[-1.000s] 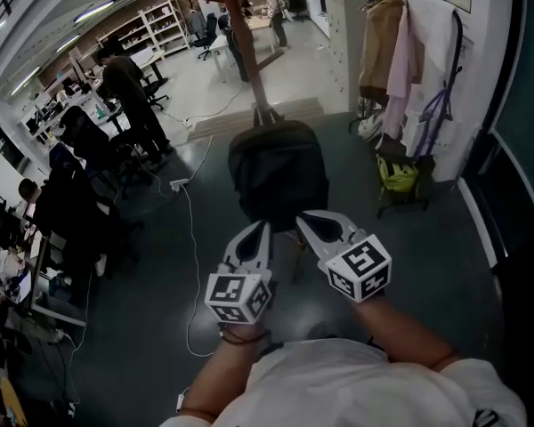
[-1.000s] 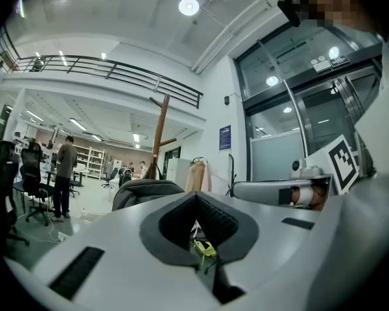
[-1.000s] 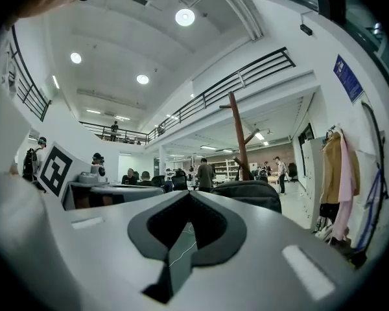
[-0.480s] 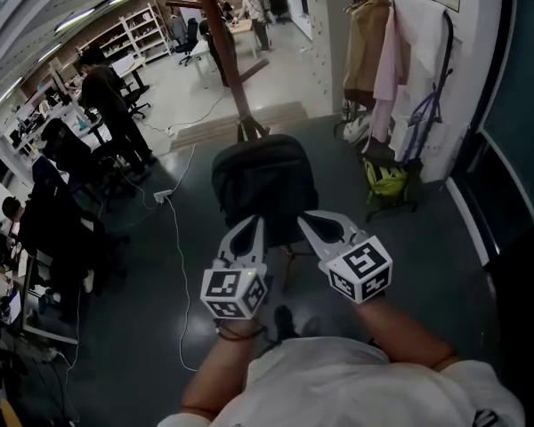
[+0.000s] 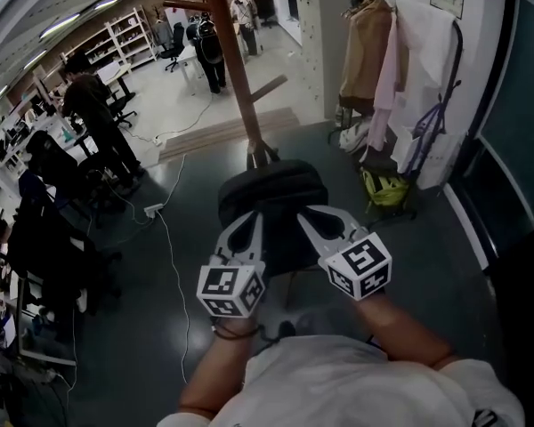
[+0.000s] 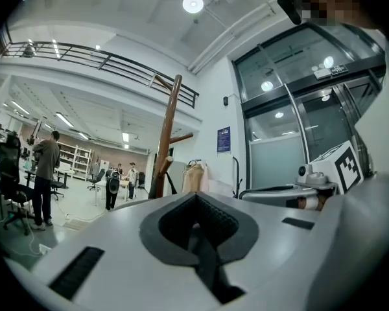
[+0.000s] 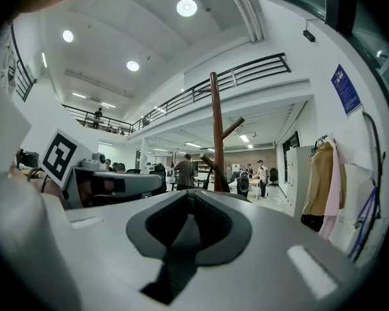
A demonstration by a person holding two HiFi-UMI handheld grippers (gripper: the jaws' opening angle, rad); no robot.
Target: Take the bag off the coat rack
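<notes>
Dark grey floor [image 5: 151,345] fills the bottom of the head view, crossed by a thin white cable [image 5: 173,256]. Nearest the camera, two bare forearms reach forward, each holding a gripper with a marker cube at its back. The left gripper [image 5: 256,220] has its jaws drawn together with nothing between them; its own view shows only the dark padded hollow where they meet. The right gripper [image 5: 305,213] is likewise closed and empty, and its own view shows the same closed hollow. Both point forward side by side, slightly apart. Their tips lie over the lower part of the black bag [image 5: 271,194] in the head view, and contact cannot be confirmed. The bag hangs against the wooden post of the coat rack [image 5: 236,69], its straps running up to the post just above it. Beyond the rack, pale boards [image 5: 222,132] lie on the floor. To the right, a brown coat [image 5: 367,43] and a pink garment [image 5: 392,60] hang by the white wall, with a green bag [image 5: 381,185] on the floor beneath them. Farther left, a person in dark clothes [image 5: 93,114] stands among office chairs and desks, and white shelves [image 5: 129,38] line the far brick wall.
</notes>
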